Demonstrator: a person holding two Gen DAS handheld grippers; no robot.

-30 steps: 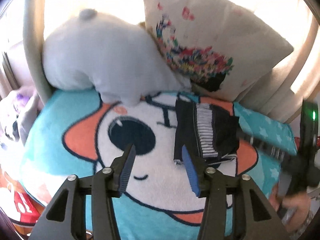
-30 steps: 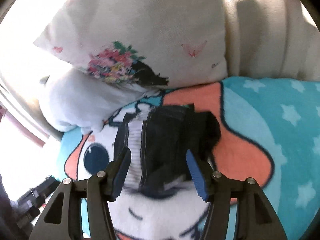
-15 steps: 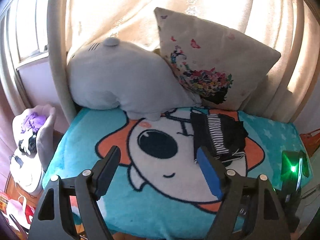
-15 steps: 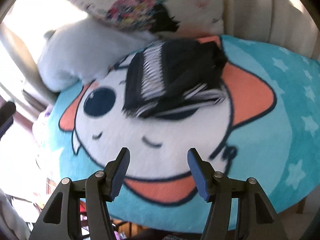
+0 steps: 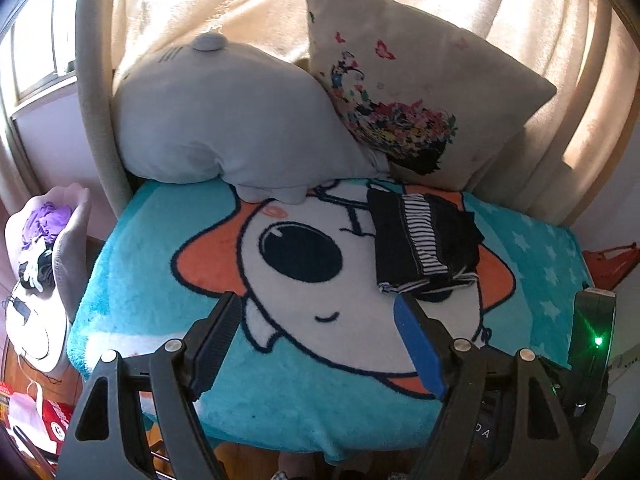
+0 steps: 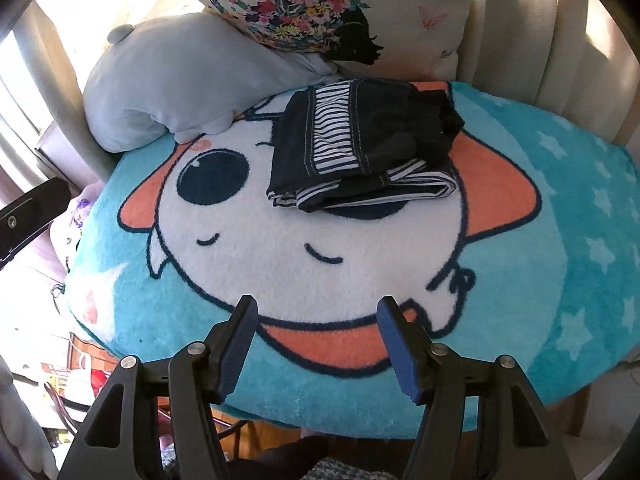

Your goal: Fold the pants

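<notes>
in the left wrist view the left gripper hangs above the near part of a teal cartoon blanket, its two fingers spread wide apart with nothing between them, one black pad on the left and one blue pad on the right. the pants, dark with a black-and-white striped band, lie folded into a compact bundle on the far right part of the blanket, over the white and orange of the printed face, well apart from the fingers. just behind the bundle a cream pillow with a floral print leans upright, and to its left a pale grey plush cushion rests on the back edge of the blanket, touching the pillow. a black device with a green light shows at the right edge. in the right wrist view the right gripper sits over the front edge of the blanket, its fingers also held apart and empty, the right pad blue. the folded pants lie further back on the printed face, covering one eye, with striped layered edges facing the camera and a rumpled dark part on the right. the floral pillow and the grey cushion stand behind them, the cushion just beside the bundle's left corner.
</notes>
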